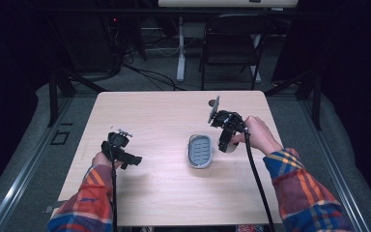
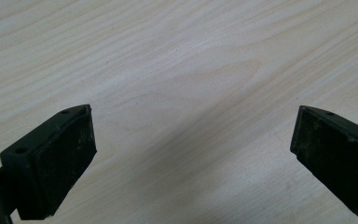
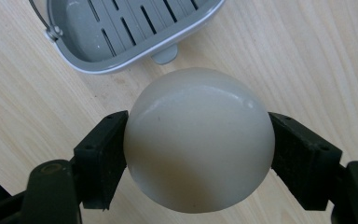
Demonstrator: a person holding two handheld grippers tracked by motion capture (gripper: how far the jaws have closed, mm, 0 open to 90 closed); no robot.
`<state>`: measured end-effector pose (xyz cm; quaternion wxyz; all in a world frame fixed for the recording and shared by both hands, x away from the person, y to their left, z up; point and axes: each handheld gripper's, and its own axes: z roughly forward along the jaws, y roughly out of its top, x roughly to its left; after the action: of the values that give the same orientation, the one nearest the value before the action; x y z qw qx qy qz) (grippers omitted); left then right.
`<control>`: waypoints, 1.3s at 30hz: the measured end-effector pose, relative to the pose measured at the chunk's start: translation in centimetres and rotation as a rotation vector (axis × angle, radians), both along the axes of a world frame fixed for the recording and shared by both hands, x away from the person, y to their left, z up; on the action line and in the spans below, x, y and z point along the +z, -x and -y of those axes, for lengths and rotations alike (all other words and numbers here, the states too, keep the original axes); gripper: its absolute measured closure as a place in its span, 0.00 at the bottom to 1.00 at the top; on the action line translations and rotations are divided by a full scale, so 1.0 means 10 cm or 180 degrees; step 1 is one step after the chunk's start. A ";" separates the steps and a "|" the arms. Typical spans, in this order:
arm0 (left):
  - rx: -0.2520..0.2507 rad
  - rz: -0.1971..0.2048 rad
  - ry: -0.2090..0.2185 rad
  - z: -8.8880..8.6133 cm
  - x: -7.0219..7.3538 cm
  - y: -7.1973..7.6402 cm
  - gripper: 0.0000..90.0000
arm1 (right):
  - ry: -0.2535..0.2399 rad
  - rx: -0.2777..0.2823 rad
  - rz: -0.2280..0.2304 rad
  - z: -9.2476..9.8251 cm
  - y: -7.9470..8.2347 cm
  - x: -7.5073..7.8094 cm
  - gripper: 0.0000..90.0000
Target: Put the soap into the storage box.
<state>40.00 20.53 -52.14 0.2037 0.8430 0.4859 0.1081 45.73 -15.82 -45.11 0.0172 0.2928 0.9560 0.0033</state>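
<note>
R tool point(image 3: 198, 154) pinching white ball point(image 3: 198, 140) beside grey tray point(image 3: 121, 32); L tool point(image 2: 193, 154) spread, empty.

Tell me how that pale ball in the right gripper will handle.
The ball looks smooth and glossy, so it may slip between the right gripper's flat pads. Being round, it would probably roll if set on the bare table. It seems rigid, showing no denting.

Left gripper point(image 1: 136, 159) jaws spread wide; right gripper point(image 3: 198, 154) jaws clamped.

Black folding chair point(image 1: 232, 46), perhaps metal.
</note>
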 end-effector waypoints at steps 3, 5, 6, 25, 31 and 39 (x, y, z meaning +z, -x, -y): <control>-0.0006 -0.0004 0.0002 0.00 0.00 0.00 0.00 | -0.0003 0.0029 0.0016 -0.04 -0.01 0.03 0.27; -0.0011 -0.0008 0.0001 0.00 0.00 0.00 0.00 | -0.0002 0.0046 0.0020 -0.07 -0.02 0.05 0.27; -0.0016 -0.0006 0.0001 0.00 0.00 0.00 0.00 | -0.0008 0.0071 0.0025 -0.10 -0.02 0.06 0.27; -0.0006 -0.0006 0.0007 -0.01 0.00 0.01 0.00 | -0.0053 0.0208 0.0022 -0.37 -0.06 0.07 0.27; -0.0010 -0.0007 0.0003 -0.01 0.00 0.01 0.00 | -0.0050 0.0242 -0.0012 -0.45 -0.07 0.03 0.27; -0.0016 -0.0018 0.0000 -0.02 0.00 0.01 0.00 | -0.0070 0.0316 -0.0043 -0.58 -0.09 -0.06 0.27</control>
<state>39.90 20.71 -52.15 0.2027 0.8445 0.4844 0.1053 46.62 -10.01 -45.71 0.0073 0.2453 0.9693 0.0128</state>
